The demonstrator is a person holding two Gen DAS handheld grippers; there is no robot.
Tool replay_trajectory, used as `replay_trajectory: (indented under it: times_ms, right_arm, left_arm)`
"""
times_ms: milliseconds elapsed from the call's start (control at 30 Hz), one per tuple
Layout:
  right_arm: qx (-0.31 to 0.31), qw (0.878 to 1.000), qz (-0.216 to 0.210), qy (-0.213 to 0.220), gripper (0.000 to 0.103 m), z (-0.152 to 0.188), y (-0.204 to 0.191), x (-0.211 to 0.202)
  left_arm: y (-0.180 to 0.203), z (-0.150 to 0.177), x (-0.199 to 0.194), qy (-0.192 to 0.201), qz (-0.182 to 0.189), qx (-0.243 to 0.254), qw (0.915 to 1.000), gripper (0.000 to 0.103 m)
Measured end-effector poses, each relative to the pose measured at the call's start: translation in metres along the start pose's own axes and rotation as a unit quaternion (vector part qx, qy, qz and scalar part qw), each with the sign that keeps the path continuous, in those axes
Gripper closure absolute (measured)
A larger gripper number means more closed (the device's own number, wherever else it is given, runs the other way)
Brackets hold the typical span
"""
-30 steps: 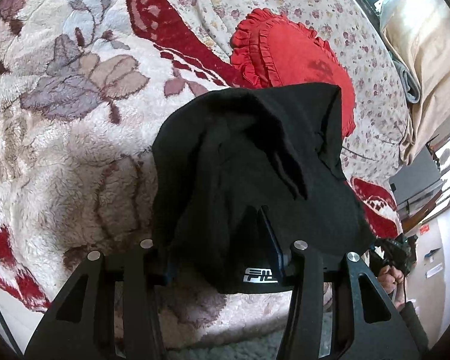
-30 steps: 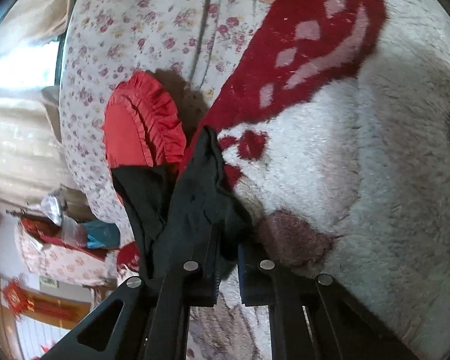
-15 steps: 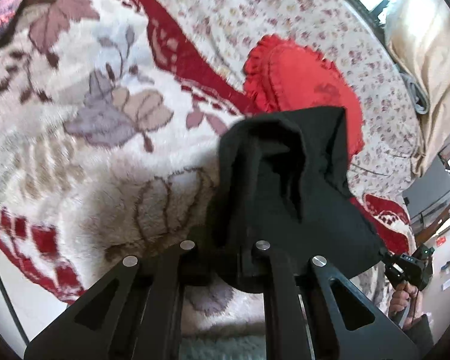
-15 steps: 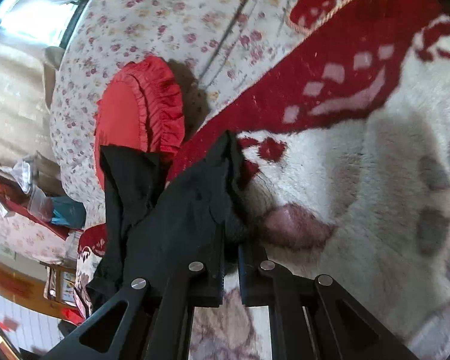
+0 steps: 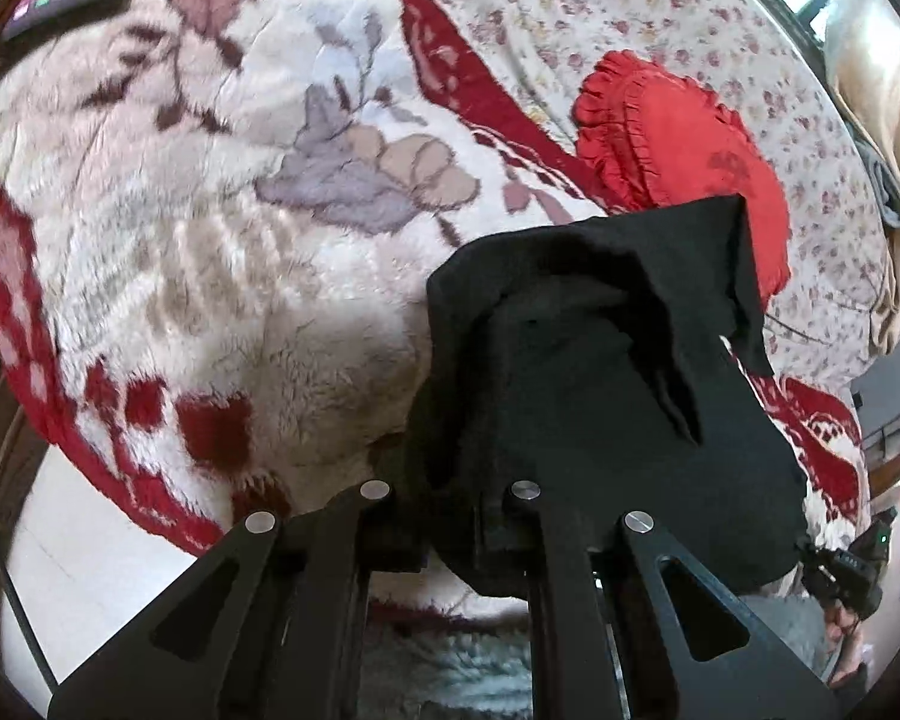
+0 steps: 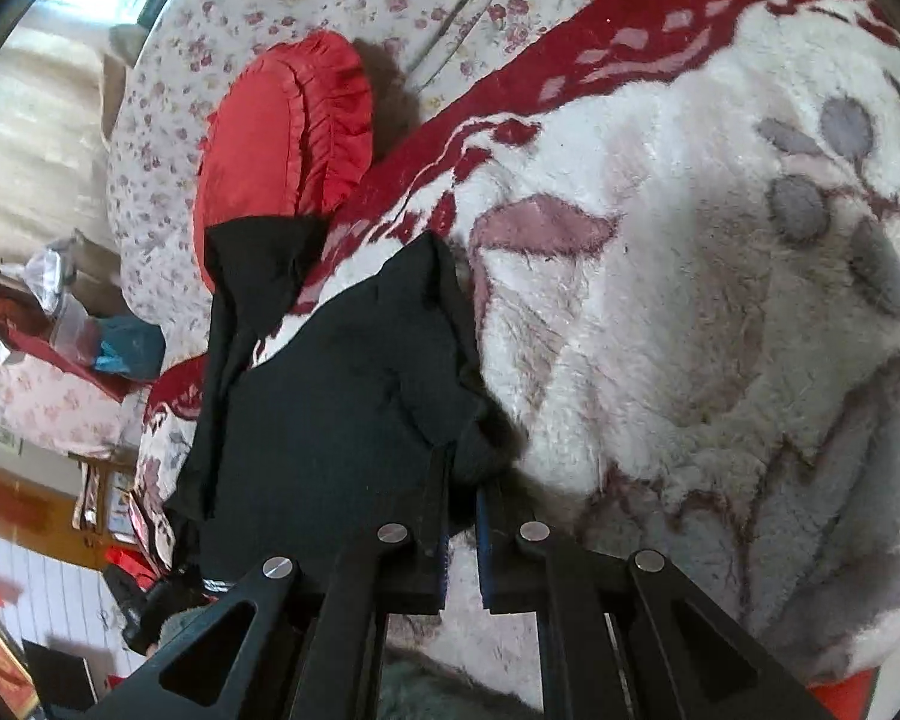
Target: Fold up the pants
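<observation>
Both tongs clamped down tight on the black pants (image 5: pixel 600 372), and up off the bed! Left gripper (image 5: pixel 450 516) pinched narrow on a bunched fold of dark cloth, right gripper (image 6: pixel 459 516) likewise nipped shut on another edge of the same garment, seen again as the black drape (image 6: pixel 330 420) spilling away from the fingers. Hanging between the two, sagging in soft pleats, one loose flap trailing toward the red ruffled cushion (image 5: pixel 678 126) and lying over its near rim. Carried above the fleecy flower-patterned blanket (image 5: pixel 210 240), near where its red border meets the small-flowered sheet (image 5: pixel 600 0), toward the bed's side rather than its middle. Looks light, limp, thin knit stuff: no stiffness whatever, so likely to droop, twist and fold on itself wherever unsupported. Not slippery by the look of it, matte and clingy, probably apt to catch on the plush pile when laid down. Nothing fragile here. Best held at a hem or waistband edge, two corners well apart, to pull it taut and flat; a pinch in the middle of the cloth just makes a bundle. Which edge is in each grip now, cannot tell: too crumpled and dark.
</observation>
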State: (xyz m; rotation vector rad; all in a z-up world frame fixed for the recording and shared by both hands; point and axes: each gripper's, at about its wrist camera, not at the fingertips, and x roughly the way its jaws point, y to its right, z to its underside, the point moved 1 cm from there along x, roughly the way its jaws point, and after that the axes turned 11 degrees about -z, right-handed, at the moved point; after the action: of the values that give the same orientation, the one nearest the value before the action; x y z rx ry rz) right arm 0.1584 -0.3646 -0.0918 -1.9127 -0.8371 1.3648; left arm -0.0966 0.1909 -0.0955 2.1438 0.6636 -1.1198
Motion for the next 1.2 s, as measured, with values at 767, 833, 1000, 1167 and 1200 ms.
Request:
replay_trajectory:
  times_ms: [767, 833, 1000, 1167, 1200]
  right_arm:
    - [-0.073, 0.997, 0.039, 0.002, 0.095, 0.010, -0.011, 0.005]
    - [-0.073, 0.997, 0.037, 0.005, 0.095, 0.012, -0.011, 0.004]
    - [-0.096, 0.994, 0.051, 0.014, 0.095, 0.016, -0.017, 0.004]
    - [-0.057, 0.996, 0.051, 0.042, 0.095, 0.004, -0.012, -0.015]
    - [-0.060, 0.994, 0.063, 0.059, 0.093, 0.000, -0.014, -0.023]
  left_arm:
    - [0.004, -0.001, 0.011, 0.011, -0.004, 0.013, 0.9998, 0.089]
    - [0.005, -0.003, 0.012, 0.005, -0.007, 0.014, 0.9999, 0.089]
    - [0.008, -0.004, 0.013, -0.002, -0.014, 0.023, 0.9997, 0.088]
    - [0.000, -0.011, 0.002, 0.004, -0.014, 0.013, 0.9998, 0.076]
    - [-0.001, -0.013, -0.004, 0.018, -0.029, 0.015, 0.9993, 0.074]
